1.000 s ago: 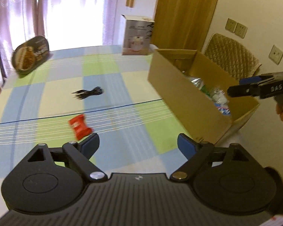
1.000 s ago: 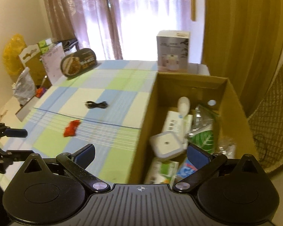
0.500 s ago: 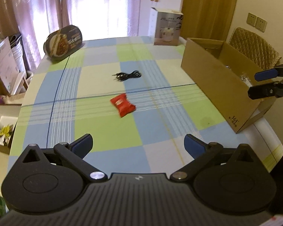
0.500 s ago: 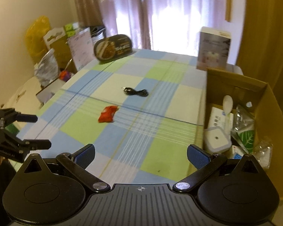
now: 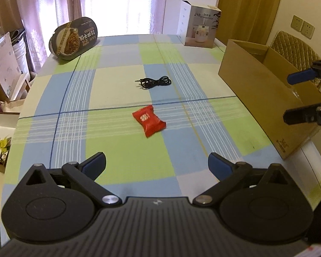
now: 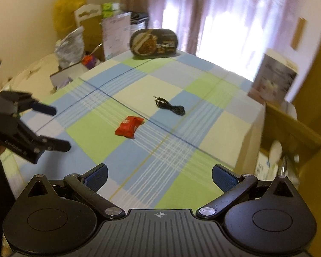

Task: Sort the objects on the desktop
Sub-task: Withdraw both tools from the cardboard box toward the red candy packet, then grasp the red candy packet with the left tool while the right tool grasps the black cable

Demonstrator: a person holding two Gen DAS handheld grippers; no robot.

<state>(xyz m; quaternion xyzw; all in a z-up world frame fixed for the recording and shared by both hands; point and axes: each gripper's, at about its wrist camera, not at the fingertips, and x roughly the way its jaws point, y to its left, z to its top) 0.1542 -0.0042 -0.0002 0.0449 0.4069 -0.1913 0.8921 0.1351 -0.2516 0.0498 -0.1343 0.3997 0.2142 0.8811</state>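
Only in the right wrist view: box contents, blurred. Only in the left wrist view: box printing and wall sockets. Both grippers empty, left gripper fingers wide apart, right gripper fingers likewise. Crinkly red packet flat mid-bench on checked cloth; coiled black cable beyond it, well apart. Plain brown cardboard box at right bench edge.

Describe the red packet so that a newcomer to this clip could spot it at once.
On the checked tablecloth, left of the open cardboard box, two loose items lie mid-table. The red packet is the flat, crimped wrapper nearer the cameras; the black cable lies beyond it.
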